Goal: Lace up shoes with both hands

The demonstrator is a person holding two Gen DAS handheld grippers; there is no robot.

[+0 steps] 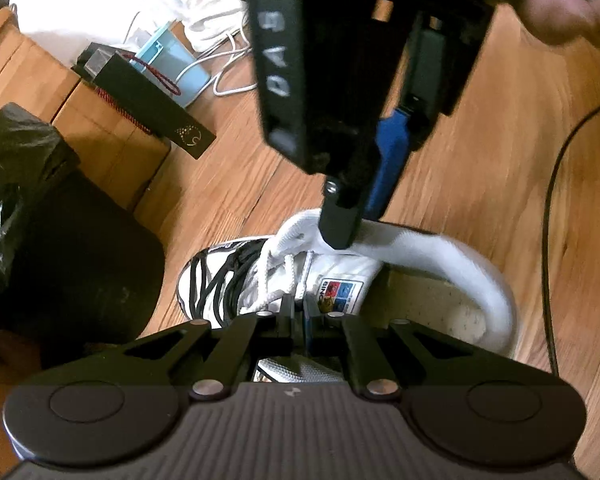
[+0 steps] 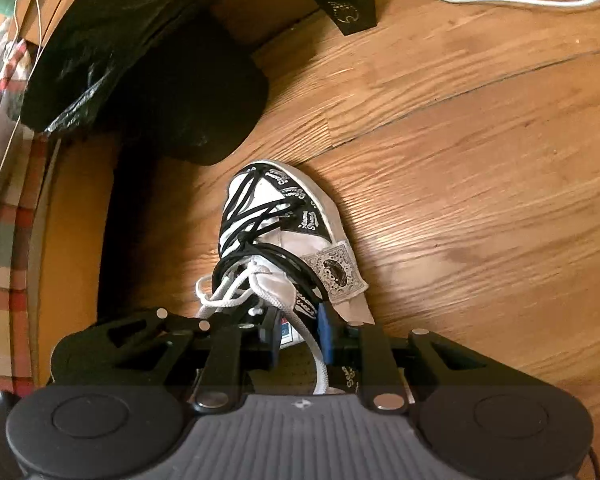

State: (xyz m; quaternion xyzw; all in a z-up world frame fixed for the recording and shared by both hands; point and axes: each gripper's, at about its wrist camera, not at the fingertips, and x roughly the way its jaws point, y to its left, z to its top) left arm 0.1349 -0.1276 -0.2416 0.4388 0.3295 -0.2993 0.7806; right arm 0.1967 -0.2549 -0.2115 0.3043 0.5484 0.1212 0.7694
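While the shoe (image 2: 284, 240) lies on wood flooring (image 2: 480, 160), left gripper (image 1: 300, 314) pinches its lace (image 1: 300, 276); right gripper (image 2: 300, 336) half-wide around another strand.

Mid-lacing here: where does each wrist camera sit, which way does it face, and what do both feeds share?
Left wrist: on the left gripper, looking down over the sneaker; right gripper and fingers ahead.
Right wrist: on the right gripper, looking down along the sneaker; white lace between its jaws.
Shared: sneaker, wooden floor, black bin.
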